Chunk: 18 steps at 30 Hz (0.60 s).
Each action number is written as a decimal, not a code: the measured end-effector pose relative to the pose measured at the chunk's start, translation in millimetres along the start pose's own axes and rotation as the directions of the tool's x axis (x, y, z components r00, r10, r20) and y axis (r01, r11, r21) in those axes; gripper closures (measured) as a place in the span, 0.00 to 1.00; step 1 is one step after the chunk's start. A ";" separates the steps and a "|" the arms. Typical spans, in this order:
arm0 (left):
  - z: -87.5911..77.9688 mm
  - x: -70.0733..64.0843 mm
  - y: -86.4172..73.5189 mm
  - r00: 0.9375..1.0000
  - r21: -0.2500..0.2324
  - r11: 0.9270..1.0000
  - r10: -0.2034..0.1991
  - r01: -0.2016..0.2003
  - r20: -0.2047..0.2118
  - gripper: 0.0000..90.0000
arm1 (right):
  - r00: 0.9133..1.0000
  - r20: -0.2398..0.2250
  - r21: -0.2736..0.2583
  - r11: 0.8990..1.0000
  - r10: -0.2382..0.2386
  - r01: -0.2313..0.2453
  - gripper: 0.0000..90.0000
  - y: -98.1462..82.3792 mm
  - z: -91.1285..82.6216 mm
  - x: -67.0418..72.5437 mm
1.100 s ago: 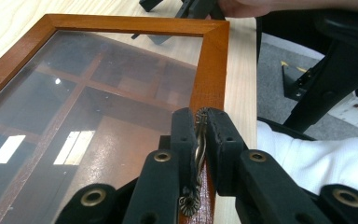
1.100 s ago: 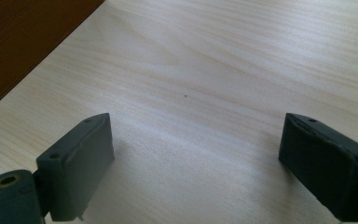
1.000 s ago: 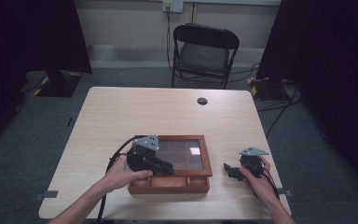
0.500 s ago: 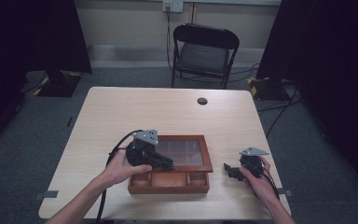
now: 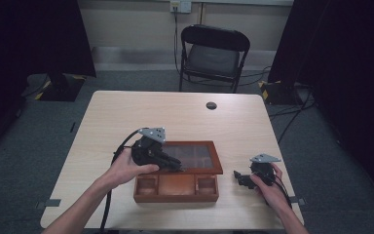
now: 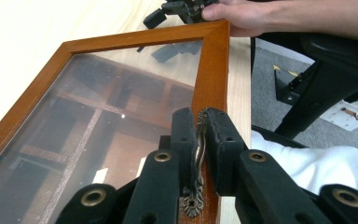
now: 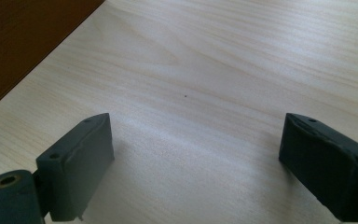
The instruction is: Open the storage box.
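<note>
Left gripper [image 6: 200, 154] has its fingers [image 6: 184, 135] pinched on the brass handle [image 6: 199, 158] of the lid [image 5: 192, 157], a glass pane in a wood frame. The box [image 5: 176, 187] sits at the tabletop's [image 5: 126, 112] near edge, lid part raised, compartments showing. Right gripper [image 5: 241, 178] rests beside the box, fingers [image 7: 77, 158] wide, holding nothing. Step in hand looks like opening the lid. Next move likely calls for swinging it back on its hinge without letting the handle slip.

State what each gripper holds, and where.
Left gripper pinches the brass handle on the glass lid of the wooden box. Right gripper holds nothing.
</note>
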<state>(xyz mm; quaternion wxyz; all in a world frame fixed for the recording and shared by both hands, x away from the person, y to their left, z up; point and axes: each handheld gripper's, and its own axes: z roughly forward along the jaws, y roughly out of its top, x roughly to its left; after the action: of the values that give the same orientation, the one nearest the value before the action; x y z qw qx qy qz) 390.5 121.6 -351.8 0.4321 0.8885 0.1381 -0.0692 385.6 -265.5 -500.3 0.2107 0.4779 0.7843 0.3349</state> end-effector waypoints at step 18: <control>-6.9 1.7 7.4 0.999 -0.024 1.000 -0.017 0.017 -0.027 0.91 | 1.000 0.000 0.000 1.000 0.002 -0.002 0.10 0.1 0.1 0.2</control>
<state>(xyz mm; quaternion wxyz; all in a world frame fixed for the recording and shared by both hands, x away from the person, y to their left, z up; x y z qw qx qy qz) 394.4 123.0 -342.4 0.4401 0.8829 0.1525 -0.0589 385.6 -265.3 -500.3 0.2106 0.4786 0.7839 0.3348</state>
